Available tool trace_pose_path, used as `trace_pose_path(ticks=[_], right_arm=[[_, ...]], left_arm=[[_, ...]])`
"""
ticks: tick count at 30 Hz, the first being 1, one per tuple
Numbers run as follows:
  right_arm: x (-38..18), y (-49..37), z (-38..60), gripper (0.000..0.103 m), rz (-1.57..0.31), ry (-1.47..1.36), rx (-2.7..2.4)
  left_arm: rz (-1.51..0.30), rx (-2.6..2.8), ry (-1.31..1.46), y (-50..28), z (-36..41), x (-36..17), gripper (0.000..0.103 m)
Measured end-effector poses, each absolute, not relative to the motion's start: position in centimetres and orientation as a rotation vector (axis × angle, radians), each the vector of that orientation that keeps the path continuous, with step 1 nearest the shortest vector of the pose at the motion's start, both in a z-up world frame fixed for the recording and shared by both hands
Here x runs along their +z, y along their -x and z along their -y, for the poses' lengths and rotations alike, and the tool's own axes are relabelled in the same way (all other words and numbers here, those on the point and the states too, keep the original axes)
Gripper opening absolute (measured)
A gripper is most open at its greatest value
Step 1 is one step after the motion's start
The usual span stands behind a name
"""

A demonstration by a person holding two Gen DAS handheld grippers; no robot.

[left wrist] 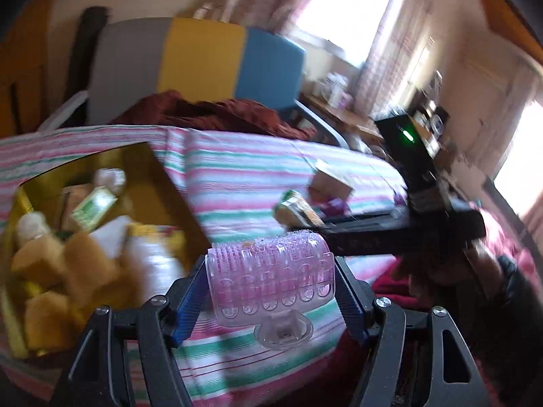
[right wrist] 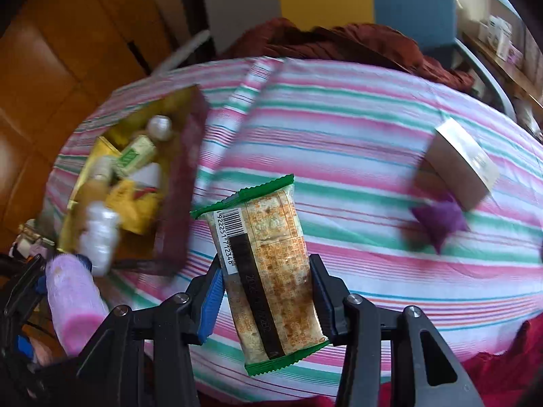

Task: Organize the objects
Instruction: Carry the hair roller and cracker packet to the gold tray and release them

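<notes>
My left gripper [left wrist: 269,288] is shut on a clear pink hair roller [left wrist: 271,279], held above the striped cloth just right of the gold box [left wrist: 163,183]. The roller also shows at the lower left of the right wrist view [right wrist: 74,302]. My right gripper [right wrist: 266,291] is shut on a green-edged snack packet [right wrist: 268,271], held above the cloth to the right of the box [right wrist: 180,203]. The box holds sponges [left wrist: 51,271], bottles [right wrist: 100,237] and small packets. The right gripper and its packet [left wrist: 295,210] appear in the left wrist view.
A brown carton [right wrist: 458,166] and a purple pouch [right wrist: 437,224] lie on the striped cloth [right wrist: 339,129] at the right. A rust-red blanket [right wrist: 339,40] and a grey, yellow and blue chair [left wrist: 203,64] stand behind. Red fabric [right wrist: 492,373] lies at the near edge.
</notes>
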State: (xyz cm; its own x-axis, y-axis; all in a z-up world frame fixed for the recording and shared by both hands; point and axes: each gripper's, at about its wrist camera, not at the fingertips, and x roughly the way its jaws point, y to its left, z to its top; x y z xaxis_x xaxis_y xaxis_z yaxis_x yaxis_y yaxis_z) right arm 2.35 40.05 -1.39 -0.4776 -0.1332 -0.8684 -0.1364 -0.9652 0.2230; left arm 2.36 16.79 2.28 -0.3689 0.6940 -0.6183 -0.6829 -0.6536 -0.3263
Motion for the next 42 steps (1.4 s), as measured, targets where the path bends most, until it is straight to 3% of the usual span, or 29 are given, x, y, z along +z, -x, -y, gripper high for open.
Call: trace_pose_path(ticks=[11, 17, 39, 42], right_arm=[[1.5, 0.2, -34.9, 0.047, -0.355, 1.57, 2.812], [2.2, 2.3, -32.9, 0.047, -0.314, 1.573, 2.851], [2.5, 12.7, -31.1, 0.048, -0.437, 1.567, 2.858], [1.2, 15.2, -31.5, 0.052, -0.542, 1.586, 2.847]], left_arm=[[0.299, 2.37, 1.026, 1.8, -3.3, 1.5, 0.07], [0.358, 2.416, 1.034, 2.6, -0.6, 1.1, 0.07], [0.262, 2.348, 1.011, 14.4, -8.3, 3.0, 0.071], [0.321, 2.315, 1.079, 16.8, -9.0, 2.1, 0.08]])
